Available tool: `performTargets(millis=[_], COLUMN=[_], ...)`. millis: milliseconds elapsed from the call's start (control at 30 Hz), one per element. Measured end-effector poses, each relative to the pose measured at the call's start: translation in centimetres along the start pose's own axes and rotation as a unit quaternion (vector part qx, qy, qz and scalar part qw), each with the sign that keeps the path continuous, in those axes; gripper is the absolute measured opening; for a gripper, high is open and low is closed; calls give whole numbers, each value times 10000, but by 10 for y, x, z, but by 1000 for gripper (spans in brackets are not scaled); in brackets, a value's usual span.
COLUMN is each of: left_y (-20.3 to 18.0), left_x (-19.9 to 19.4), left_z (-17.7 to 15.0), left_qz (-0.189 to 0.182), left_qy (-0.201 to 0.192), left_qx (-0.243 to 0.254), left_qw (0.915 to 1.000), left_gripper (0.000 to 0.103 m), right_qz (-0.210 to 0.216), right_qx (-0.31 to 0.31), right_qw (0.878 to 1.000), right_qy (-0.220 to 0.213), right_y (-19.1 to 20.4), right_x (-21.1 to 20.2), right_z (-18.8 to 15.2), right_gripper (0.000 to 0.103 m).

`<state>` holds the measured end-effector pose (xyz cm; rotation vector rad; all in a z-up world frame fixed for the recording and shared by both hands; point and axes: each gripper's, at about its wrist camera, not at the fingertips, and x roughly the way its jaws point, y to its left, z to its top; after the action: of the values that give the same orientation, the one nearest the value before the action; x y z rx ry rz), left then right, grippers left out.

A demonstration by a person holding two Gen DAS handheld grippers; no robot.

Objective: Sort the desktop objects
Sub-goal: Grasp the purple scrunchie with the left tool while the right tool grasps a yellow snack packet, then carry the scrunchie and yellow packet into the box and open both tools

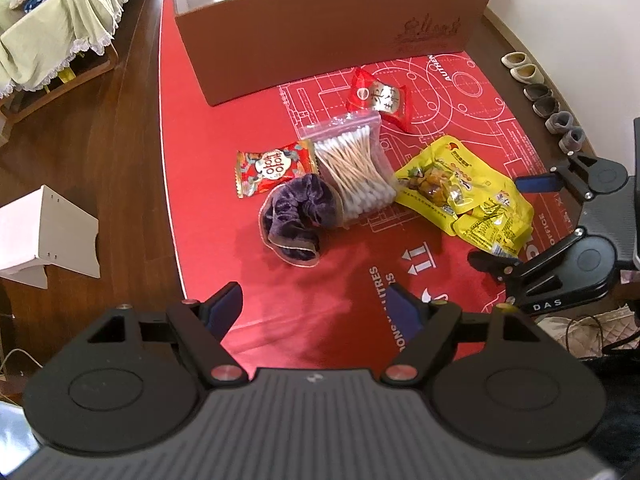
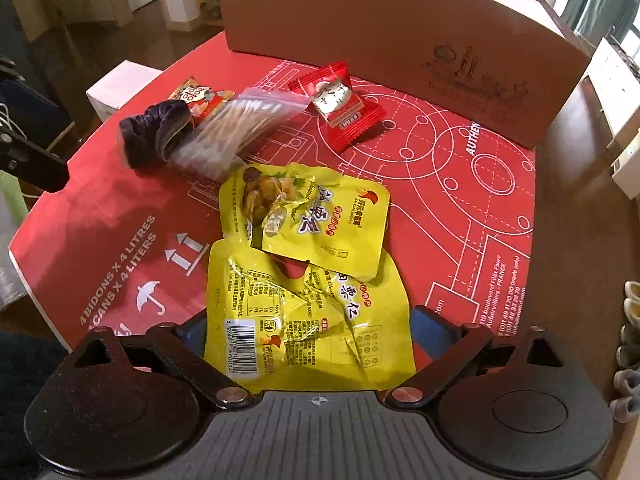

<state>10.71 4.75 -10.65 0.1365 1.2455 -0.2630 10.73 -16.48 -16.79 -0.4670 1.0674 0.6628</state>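
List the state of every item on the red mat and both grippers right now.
Left gripper: open, empty.
Right gripper: open, fingers either side of the nearer yellow snack pouch.
Farther yellow snack pouch: sealed, overlapping the nearer one.
Clear zip bag of cotton swabs: closed.
Purple velvet scrunchie: crumpled.
Brown cardboard box: open-topped.

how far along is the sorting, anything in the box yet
Nothing looks sorted: the visible part of the box shows nothing inside. In hand: the open right tool straddles the nearer yellow snack pack, not yet gripped. Left: the cotton swabs, purple scrunchie and two red packets. The left tool is open, empty.
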Motion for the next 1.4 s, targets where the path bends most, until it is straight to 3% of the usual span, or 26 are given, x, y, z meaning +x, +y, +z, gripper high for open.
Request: performTargets(millis=[400,500,567,767,967,1400], left_y=[8,7,7,11,8,-4], left_x=[30,44,52,58,44,-12], left_z=[17,23,25,26,24,37], left_qz=[-88,-34,13,-15,-32,-143], left_qy=[-131,-47,16,32,-33,-647], left_qx=[-110,48,108,166,164,150], left_qw=[9998,10000,9999,9999,9999,9977], left_gripper=[66,53,34,15,9,8], right_qz=[69,49,55,121,163,236], right_qx=[149,193,221,350,392,316], right_qw=[9997,9996,9995,9992,9991,9988], right_qy=[185,203,196,158,44,-288], right_y=[-14,-18,-20,-26,-31,-39], right_x=[-14,-16,-18,-23,-31,-57], right_z=[-9,-11,-13,-15,-10,4], right_gripper=[90,90,90,90,90,90])
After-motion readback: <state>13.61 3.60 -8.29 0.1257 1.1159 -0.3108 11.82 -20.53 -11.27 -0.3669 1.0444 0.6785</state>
